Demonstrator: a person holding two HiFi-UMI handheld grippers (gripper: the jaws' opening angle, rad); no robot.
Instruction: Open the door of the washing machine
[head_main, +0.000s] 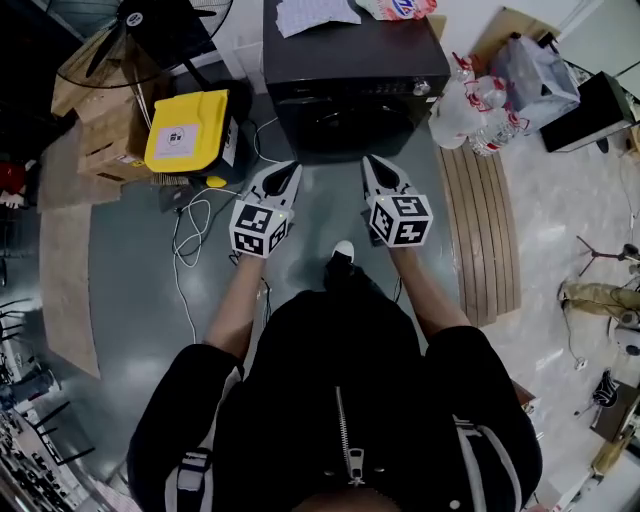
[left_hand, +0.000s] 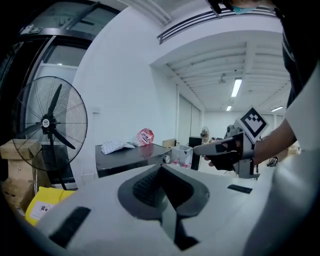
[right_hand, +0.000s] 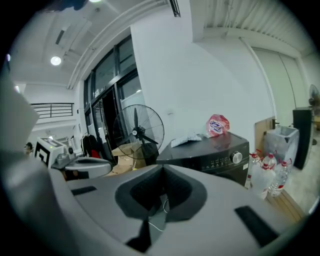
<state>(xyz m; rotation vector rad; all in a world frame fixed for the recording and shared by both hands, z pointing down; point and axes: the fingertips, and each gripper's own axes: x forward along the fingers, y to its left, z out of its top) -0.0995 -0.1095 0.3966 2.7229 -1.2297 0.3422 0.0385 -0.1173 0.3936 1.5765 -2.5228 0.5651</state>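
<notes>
The dark front-loading washing machine (head_main: 350, 70) stands ahead of me with its round door (head_main: 345, 125) closed. Both grippers are held out in front of it, well short of the door and touching nothing. My left gripper (head_main: 290, 172) points at the machine's lower left and its jaws are shut and empty. My right gripper (head_main: 372, 164) points at the lower right, also shut and empty. The right gripper view shows the machine (right_hand: 210, 155) with its control knob (right_hand: 237, 158). In the left gripper view the machine (left_hand: 130, 160) lies beyond my right gripper (left_hand: 205, 148).
A yellow box (head_main: 188, 130), cardboard boxes (head_main: 105, 130) and a standing fan (head_main: 160, 25) are left of the machine. Packed water bottles (head_main: 475, 110) and wooden planks (head_main: 480, 230) are on the right. Cables (head_main: 195, 225) trail on the floor. A cloth (head_main: 315, 12) and a red bag (head_main: 400, 8) lie on top.
</notes>
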